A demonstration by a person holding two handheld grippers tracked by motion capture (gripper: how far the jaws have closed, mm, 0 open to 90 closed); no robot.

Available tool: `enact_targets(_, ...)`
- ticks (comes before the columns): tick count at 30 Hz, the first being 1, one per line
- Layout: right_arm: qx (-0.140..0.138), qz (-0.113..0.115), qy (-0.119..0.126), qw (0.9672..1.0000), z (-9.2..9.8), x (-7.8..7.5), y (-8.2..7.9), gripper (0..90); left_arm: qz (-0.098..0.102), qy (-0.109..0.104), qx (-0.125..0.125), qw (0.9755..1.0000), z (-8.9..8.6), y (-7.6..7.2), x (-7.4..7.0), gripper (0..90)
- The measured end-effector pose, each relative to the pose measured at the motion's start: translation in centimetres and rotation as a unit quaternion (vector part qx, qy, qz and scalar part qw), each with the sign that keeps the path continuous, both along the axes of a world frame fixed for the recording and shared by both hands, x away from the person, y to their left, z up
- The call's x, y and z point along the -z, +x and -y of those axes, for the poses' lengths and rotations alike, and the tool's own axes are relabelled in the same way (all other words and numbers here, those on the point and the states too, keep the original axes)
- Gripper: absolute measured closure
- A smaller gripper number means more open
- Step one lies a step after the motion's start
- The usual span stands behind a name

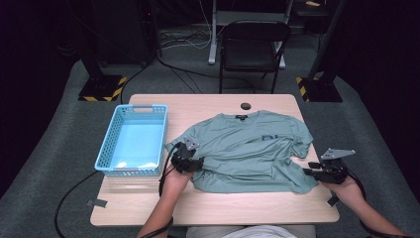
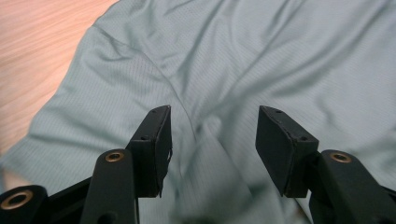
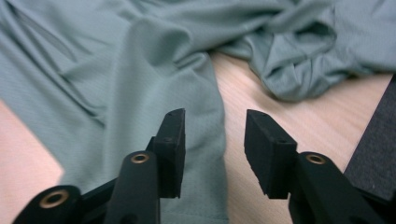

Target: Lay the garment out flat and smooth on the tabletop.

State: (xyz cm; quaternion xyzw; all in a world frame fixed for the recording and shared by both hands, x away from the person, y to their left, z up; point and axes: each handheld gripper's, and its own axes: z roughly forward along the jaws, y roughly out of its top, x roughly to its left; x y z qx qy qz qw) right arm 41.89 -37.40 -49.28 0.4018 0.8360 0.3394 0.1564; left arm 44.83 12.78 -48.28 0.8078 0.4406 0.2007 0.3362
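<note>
1. On the pale wooden table [image 1: 148,208] lies a grey-green, short-sleeved cotton T-shirt [image 1: 247,148], spread front up with its collar toward the far edge and its hem near the person's side.
2. Left of the shirt, just beside its sleeve, stands a light blue plastic mesh basket [image 1: 113,133].
3. At the shirt's lower left corner sits the left gripper [image 1: 195,163], held in the person's left hand [image 1: 176,181]. In the left gripper view its two black jaws stand apart over a raised fold of the fabric, and the pads [image 2: 156,144] do not press on the cloth.
4. At the shirt's lower right corner sits the right gripper [image 1: 309,171], held in the right hand [image 1: 346,187], with a grey three-cornered plate on top.
5. In the right gripper view its jaws are also parted: one pad [image 3: 170,149] hovers over the shirt's edge, the other over bare wood, with nothing clamped between them.
6. The right sleeve lies bunched on the table beyond that gripper.
7. Behind the table stands a black folding chair [image 1: 252,47] on grey carpet.
</note>
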Motion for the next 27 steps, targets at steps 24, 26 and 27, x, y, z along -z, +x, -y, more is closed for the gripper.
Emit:
enact_targets(24,-0.016,-0.009,-0.003,0.9998,0.0,1.8,-1.6,86.4,-0.029,-0.003,-0.055,0.9981,0.7,8.0,3.1,43.1)
enact_targets(26,-0.013,-0.009,-0.003,0.9999,0.4,1.7,-2.0,86.5,-0.03,-0.003,-0.061,0.9977,0.4,8.8,3.0,43.1)
enact_targets(27,-0.011,-0.01,-0.005,0.9999,0.6,1.7,-2.3,86.5,-0.032,-0.001,-0.064,0.9974,0.3,9.1,3.0,43.1)
